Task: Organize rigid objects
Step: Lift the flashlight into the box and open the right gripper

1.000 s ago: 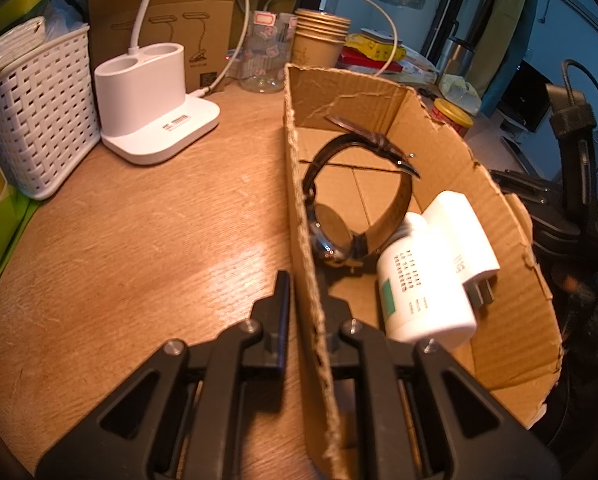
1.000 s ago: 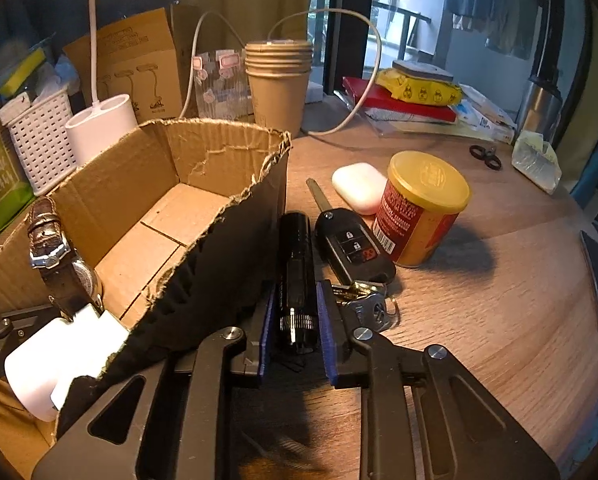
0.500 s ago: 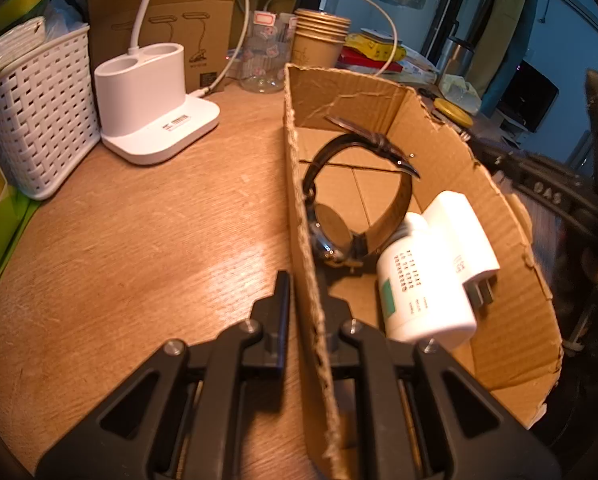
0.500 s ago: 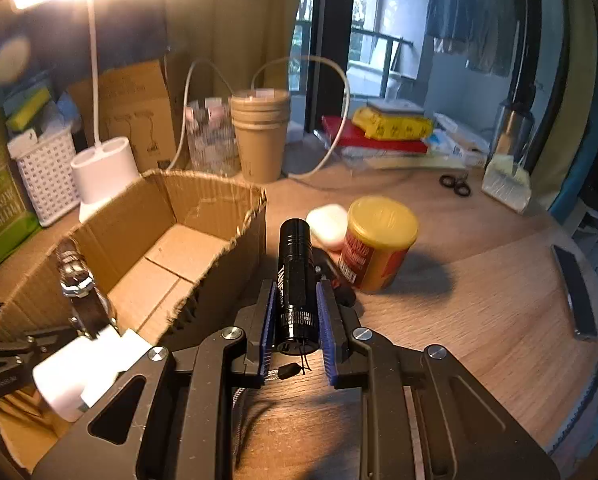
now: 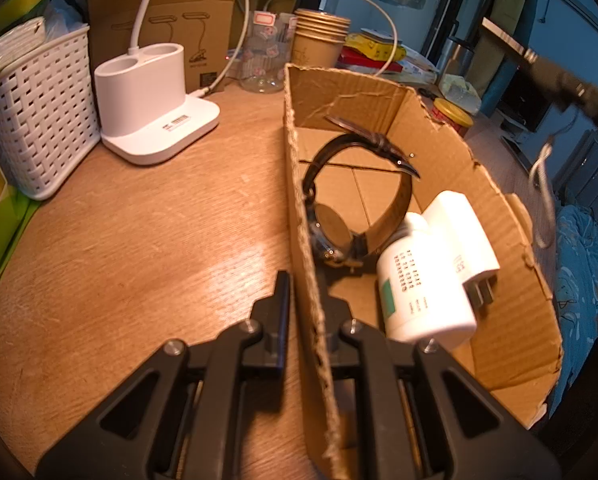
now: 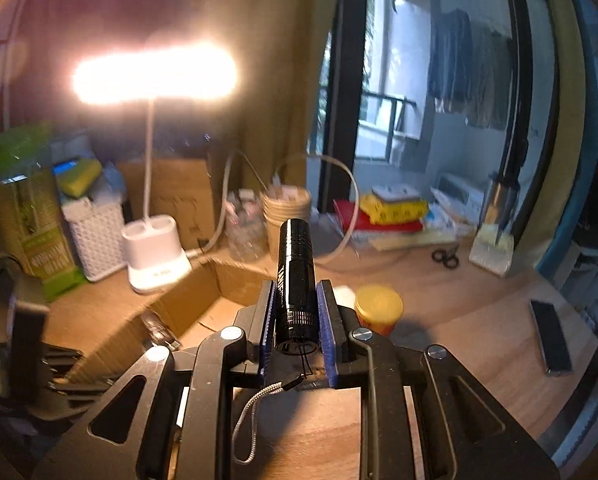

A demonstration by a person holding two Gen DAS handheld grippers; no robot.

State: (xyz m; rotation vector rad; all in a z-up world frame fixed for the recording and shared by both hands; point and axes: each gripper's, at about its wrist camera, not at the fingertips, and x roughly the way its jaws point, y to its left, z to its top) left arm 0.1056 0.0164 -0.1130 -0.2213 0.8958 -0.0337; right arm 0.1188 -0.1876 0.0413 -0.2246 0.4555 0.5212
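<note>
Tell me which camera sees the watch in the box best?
The left wrist view. There the wristwatch stands on edge inside the cardboard box, close and sharp, its brown strap looping up beside the white bottle. In the right wrist view only a small blurred piece shows low in the box, beside the gripped flashlight.

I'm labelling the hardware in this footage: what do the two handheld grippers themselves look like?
Both are matte black plastic with triangular cut-outs in the linkage arms and silver pivot screws. The left gripper has plain black fingers. The right gripper carries ribbed blue pads on its fingers. No cables, sleeves or printed markings show.
</note>
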